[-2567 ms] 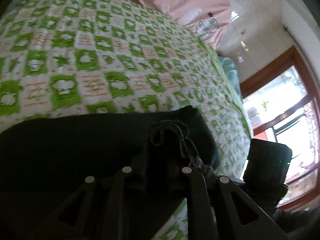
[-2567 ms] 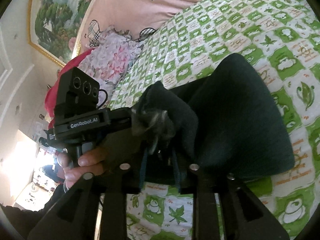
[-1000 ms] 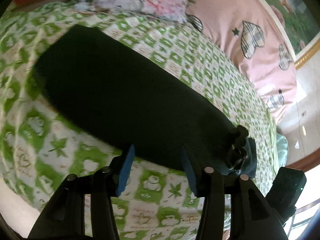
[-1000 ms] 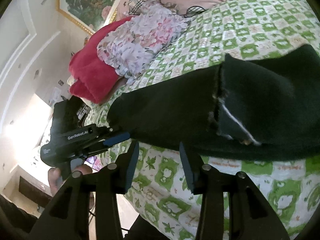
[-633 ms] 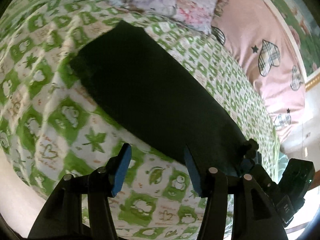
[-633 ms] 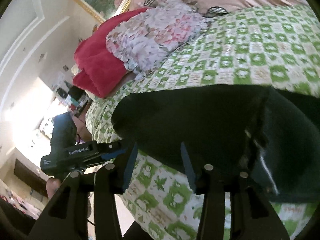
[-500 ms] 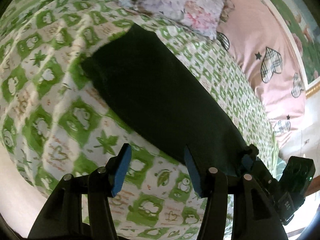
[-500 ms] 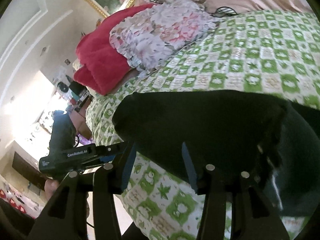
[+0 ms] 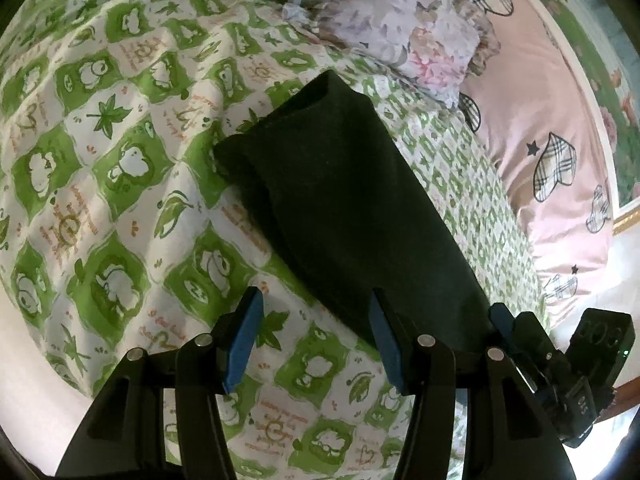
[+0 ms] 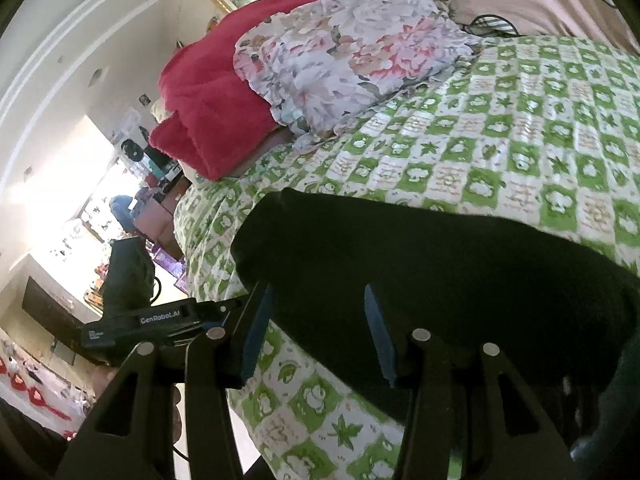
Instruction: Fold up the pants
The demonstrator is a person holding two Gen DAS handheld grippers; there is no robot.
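Dark green pants (image 9: 344, 200) lie as a long folded strip on the green-and-white patterned bedspread (image 9: 120, 200); they also show in the right wrist view (image 10: 440, 272). My left gripper (image 9: 316, 320) is open and empty, just off the near long edge of the strip. My right gripper (image 10: 316, 320) is open and empty, its jaws over the pants' near edge towards the leg end. The right gripper's body (image 9: 560, 360) shows at the lower right of the left wrist view. The left gripper's body (image 10: 152, 320) shows at the left of the right wrist view.
A floral pillow (image 10: 352, 52) and a red blanket (image 10: 208, 100) lie at the head of the bed. A pink heart-print quilt (image 9: 540, 120) lies along the far side. The bed's edge (image 9: 24, 320) is near at the left.
Both grippers let go of the pants' waist and opened. They then moved left along the strip towards the leg end, and the view closed in on it.
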